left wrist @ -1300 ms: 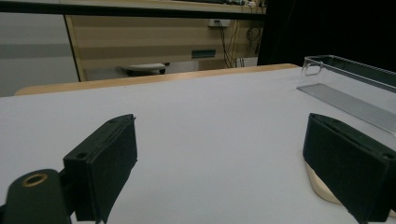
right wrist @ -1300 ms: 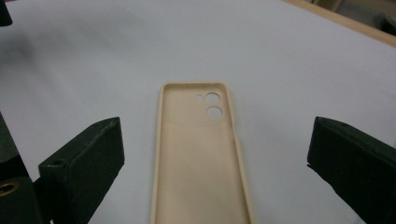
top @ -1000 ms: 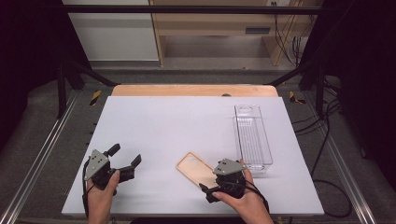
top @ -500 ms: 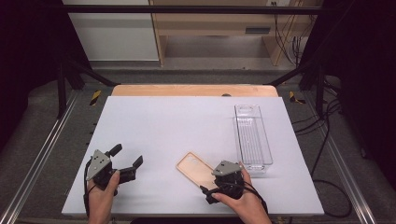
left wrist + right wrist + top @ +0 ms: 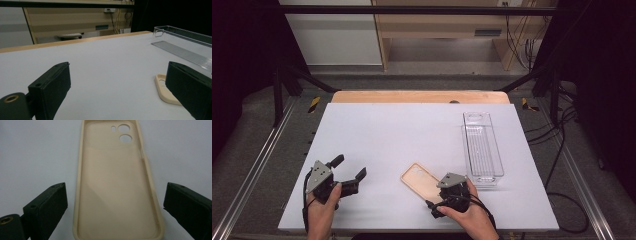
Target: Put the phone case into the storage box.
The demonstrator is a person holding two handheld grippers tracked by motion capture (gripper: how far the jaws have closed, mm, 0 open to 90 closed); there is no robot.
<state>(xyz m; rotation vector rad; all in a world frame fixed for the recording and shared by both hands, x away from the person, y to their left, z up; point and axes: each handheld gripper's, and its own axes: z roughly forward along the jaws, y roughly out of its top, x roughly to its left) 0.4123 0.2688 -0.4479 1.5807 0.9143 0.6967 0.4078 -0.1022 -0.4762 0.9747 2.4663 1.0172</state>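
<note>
Grippers are being held low over the near edge of the white table [image 5: 412,130], one in each of the person's hands. Toward the near left corner, the left gripper [image 5: 346,169] is being kept with its jaws spread wide and nothing between them; in the left gripper view only bare tabletop is being framed between the two black jaws, with the beige phone case [image 5: 166,90] lying off to the right, partly behind the right-hand jaw. Further right, near the middle of the near edge, the phone case [image 5: 423,181] is lying flat on the table, open side up, with its camera cut-outs at the end pointing away from the person. The right gripper [image 5: 446,197] is being held over the near end of the case. In the right gripper view its jaws are being held wide, one on each side of the case [image 5: 116,185], and both are standing clear of the case's rims, so nothing is being gripped. Just beside the right gripper, along the right edge of the table, a clear plastic bin [image 5: 482,146] is standing lengthwise, running from near edge toward far edge.
</note>
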